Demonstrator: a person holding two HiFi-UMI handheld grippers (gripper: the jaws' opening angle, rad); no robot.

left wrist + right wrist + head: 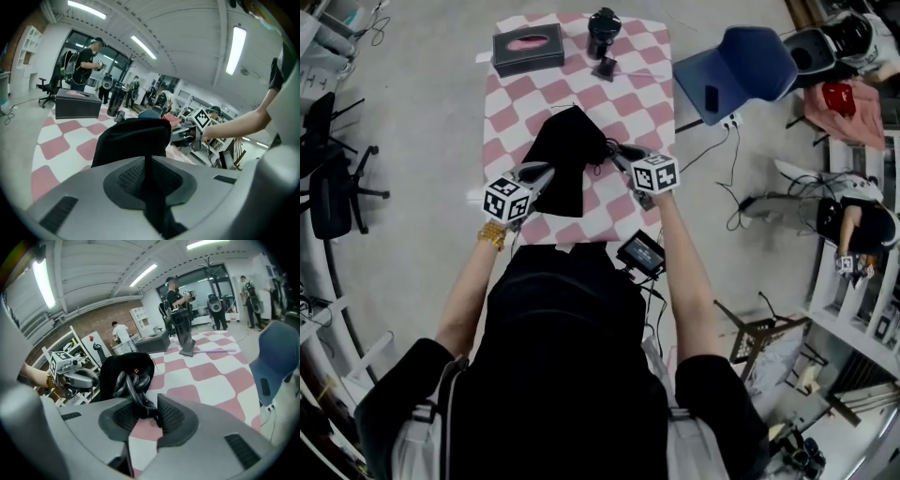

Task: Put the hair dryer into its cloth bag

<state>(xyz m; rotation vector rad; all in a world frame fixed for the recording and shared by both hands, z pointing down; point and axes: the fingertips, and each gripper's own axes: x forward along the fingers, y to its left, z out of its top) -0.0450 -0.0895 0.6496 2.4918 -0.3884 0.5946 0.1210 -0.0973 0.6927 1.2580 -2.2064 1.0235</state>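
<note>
Left claw point(546, 175) pinches the cloth bag point(567, 150), right claw point(624, 157) clamps the looped black cord point(131, 383) beside it (spreading the mouth, I reckon).

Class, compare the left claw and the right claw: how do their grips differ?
The left claw pinches thin fabric of the cloth bag, jaws almost together. The right claw clamps a looped black cord, jaws wider apart. Both work at the one bag, from opposite sides.

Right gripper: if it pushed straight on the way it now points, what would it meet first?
First the coiled black cord, which sits gripped in the right gripper; just behind it, probably the cloth bag.
</note>
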